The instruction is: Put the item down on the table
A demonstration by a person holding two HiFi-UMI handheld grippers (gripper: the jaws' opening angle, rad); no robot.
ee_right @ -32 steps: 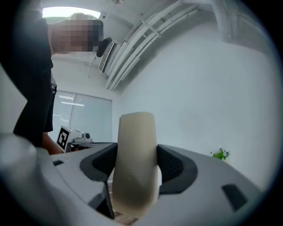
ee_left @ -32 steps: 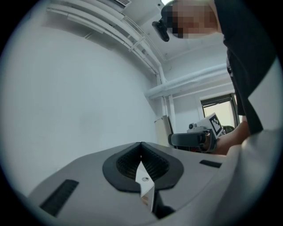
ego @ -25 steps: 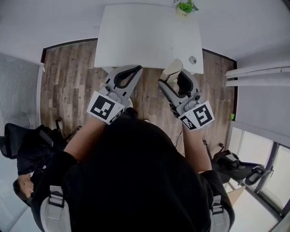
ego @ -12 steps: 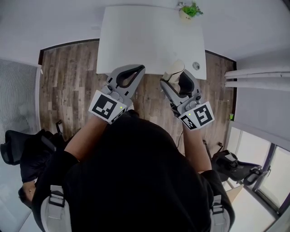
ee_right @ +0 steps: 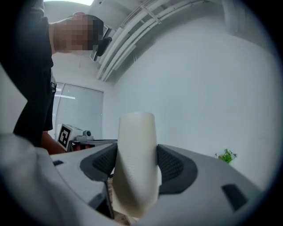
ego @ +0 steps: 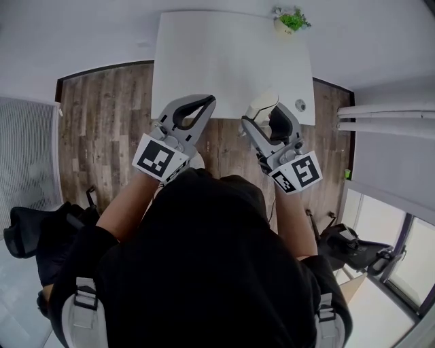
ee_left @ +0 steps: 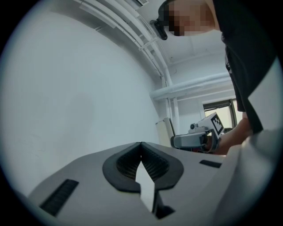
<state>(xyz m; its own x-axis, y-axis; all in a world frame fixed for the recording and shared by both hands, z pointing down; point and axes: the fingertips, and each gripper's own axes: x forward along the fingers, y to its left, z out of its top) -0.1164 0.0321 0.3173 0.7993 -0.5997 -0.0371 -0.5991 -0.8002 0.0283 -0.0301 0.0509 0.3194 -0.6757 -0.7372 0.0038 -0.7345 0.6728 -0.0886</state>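
Note:
In the head view my right gripper (ego: 266,117) is shut on a cream-white, smooth, tapered item (ego: 262,107), held at the near edge of the white table (ego: 224,61). The right gripper view shows the item (ee_right: 136,163) upright between the dark ribbed pads (ee_right: 174,165) of my right gripper (ee_right: 137,170). My left gripper (ego: 202,103) hangs to the left at the same height, by the table's near edge. In the left gripper view its jaws (ee_left: 141,148) meet at the tips with nothing between them.
A small potted plant (ego: 292,20) stands at the table's far right corner, and a small round object (ego: 300,105) lies near its front right corner. Wooden floor (ego: 102,115) surrounds the table. Black chairs sit at lower left (ego: 34,231) and lower right (ego: 353,241).
The table has drawn closer in the head view. Both grippers now reach its near edge, and the item overlaps that edge. The grip on the item is unchanged.

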